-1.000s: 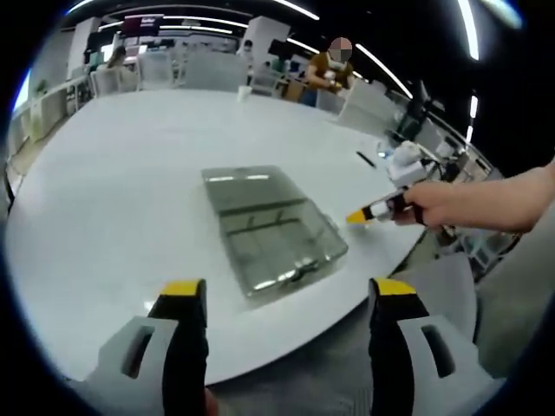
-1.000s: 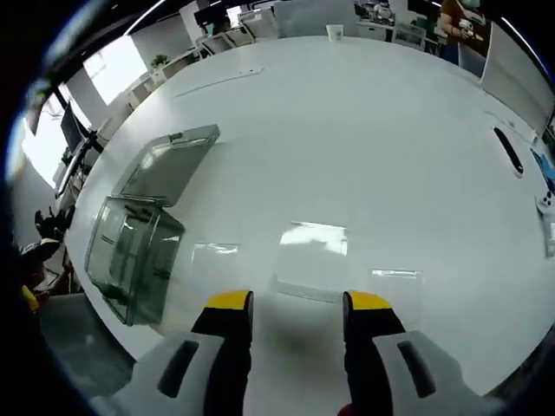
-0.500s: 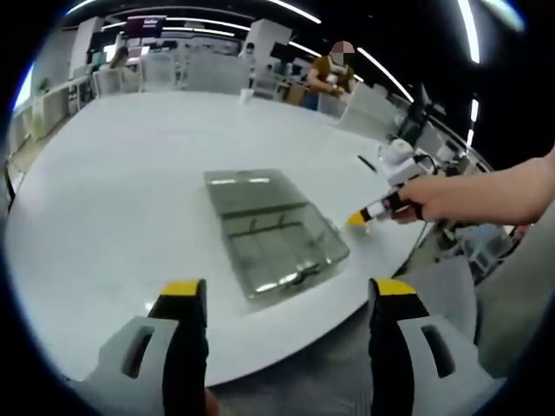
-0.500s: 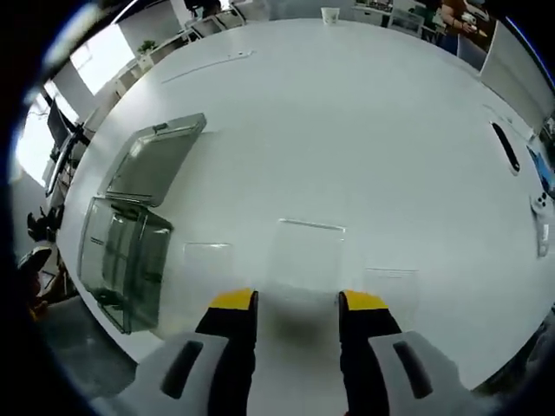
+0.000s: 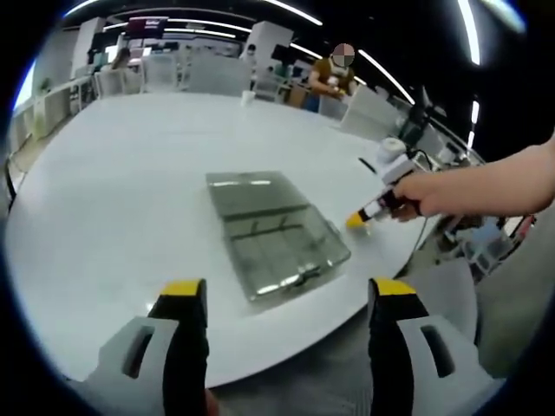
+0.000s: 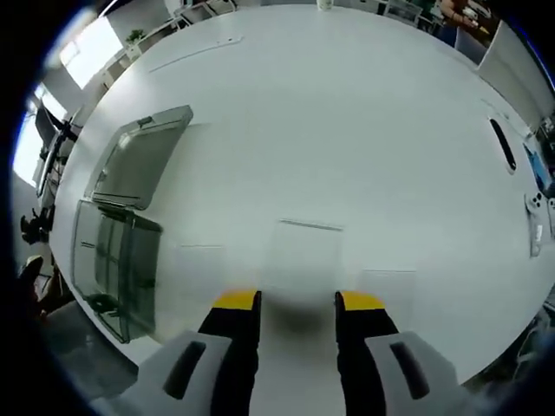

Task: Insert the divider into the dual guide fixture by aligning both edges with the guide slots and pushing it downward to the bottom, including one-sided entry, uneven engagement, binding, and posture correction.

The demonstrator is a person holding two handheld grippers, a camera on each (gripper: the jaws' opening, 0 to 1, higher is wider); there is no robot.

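Observation:
A clear plastic box, the guide fixture (image 5: 282, 247), sits on the white table with its lid (image 5: 256, 192) laid open behind it. My left gripper (image 5: 289, 295) hovers open over the table's near edge, short of the box, with nothing between its fingers. To the box's right a hand (image 5: 451, 191) holds my right gripper (image 5: 360, 218) low over the table. In the right gripper view, a flat clear divider panel (image 6: 305, 251) lies on the table just ahead of my open right gripper (image 6: 297, 302). The fixture (image 6: 113, 260) and its lid (image 6: 143, 160) lie well to the left.
Two more faint clear panels (image 6: 204, 260) (image 6: 390, 282) flank the divider. A black pen-like object (image 6: 501, 143) and a white controller (image 6: 538, 212) lie at the table's right. A paper cup (image 5: 246, 95) stands far back, and a person (image 5: 334, 74) sits beyond. The table edge (image 5: 286, 351) runs close below the box.
The right gripper view has shifted forward and down toward the clear divider, and its jaws have narrowed slightly. In the left gripper view the hand has edged a little; the box has not moved.

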